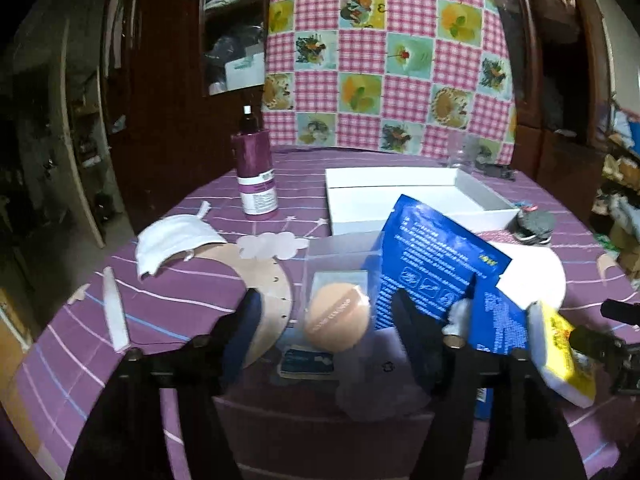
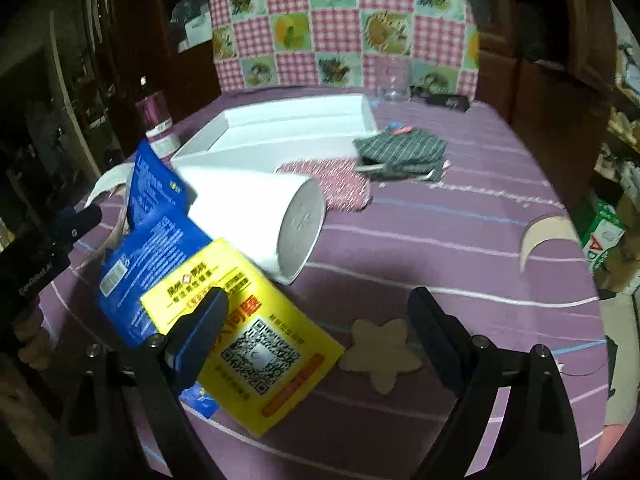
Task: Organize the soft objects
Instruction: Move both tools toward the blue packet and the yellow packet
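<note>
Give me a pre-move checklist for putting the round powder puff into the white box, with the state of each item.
1. Left gripper open: ok, its jaws stand apart with nothing pressed between them.
2. Powder puff lined up between the left fingers: ok, though whether it lies loose or inside the clear packet cannot tell.
3. White box has room: ok, what shows of its inside is bare.
4. Path to the box free: not ok, the blue packet stands tilted between puff and box.
5. Right gripper out of the way: cannot tell; it is open over the yellow card, close beside the left.
</note>
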Available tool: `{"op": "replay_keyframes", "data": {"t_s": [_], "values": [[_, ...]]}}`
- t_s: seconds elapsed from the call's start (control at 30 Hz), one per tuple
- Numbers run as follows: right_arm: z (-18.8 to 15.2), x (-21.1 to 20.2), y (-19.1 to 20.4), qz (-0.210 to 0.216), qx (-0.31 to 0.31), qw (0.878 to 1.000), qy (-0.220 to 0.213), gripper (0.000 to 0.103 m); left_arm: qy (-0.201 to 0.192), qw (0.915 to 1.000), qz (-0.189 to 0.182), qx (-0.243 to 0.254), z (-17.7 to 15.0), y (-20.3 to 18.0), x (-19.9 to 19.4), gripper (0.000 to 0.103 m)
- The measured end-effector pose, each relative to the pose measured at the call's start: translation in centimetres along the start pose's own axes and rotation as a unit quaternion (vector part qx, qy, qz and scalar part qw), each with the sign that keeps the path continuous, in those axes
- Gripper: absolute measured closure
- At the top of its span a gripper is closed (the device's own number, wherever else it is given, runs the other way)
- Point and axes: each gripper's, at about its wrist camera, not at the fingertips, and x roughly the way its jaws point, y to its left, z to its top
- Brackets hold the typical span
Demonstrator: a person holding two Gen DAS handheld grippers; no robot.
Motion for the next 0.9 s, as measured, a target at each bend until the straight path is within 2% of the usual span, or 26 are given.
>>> {"op": "replay_keyframes", "data": {"t_s": [0.03,0.07,0.17,0.2,0.23,0.3,0.73,0.77,0.8,0.87,0.9], "values": [[-0.2,0.5,0.1,0.001,-0.002,1.0,0.013,0.012,0.0,1.0,0.005,0.007,-0.1,-0.4,0.0,0.022],[-0.2,0.7,0.1,0.002,-0.002,1.0,0.016,0.012,-0.002,0.9998,0.01,0.015,0.0,-0.6,-0.1,0.022],[-0.3,1.0,-0.5,0.005,0.013,1.0,0.025,0.005,-0.015,0.9995,0.013,0.024,-0.1,-0.9,-0.7,0.014],[-0.4,1.1,-0.8,0.005,0.022,0.999,0.031,0.002,-0.018,0.9995,0.012,0.025,0.0,-0.7,-0.6,0.002],[-0.4,1.2,-1.0,0.005,0.028,0.999,0.035,0.001,-0.025,0.9993,0.012,0.024,0.0,-0.6,-0.9,0.0],[-0.6,1.4,-1.3,0.009,0.04,0.998,0.043,0.0,-0.033,0.999,0.015,0.026,0.1,-0.7,-1.2,0.0],[-0.7,1.1,-1.8,0.022,0.052,0.998,0.038,0.0,-0.015,0.9996,0.011,0.019,0.0,-0.4,-0.3,0.0],[-0.7,1.0,-1.9,0.024,0.056,0.998,0.035,0.001,-0.011,0.9998,0.009,0.013,0.0,-0.2,-0.2,0.0],[-0.5,0.9,-2.0,0.026,0.059,0.997,0.032,0.008,-0.005,1.0,0.003,0.006,0.0,0.1,0.0,0.0],[-0.2,-0.1,-2.0,0.026,0.058,0.998,0.0,0.018,0.002,0.9999,-0.014,-0.007,0.0,0.5,0.3,0.008],[-0.1,-0.6,-1.9,0.025,0.054,0.998,-0.017,0.018,0.005,0.9996,-0.022,-0.015,0.0,0.7,0.4,0.021]]}}
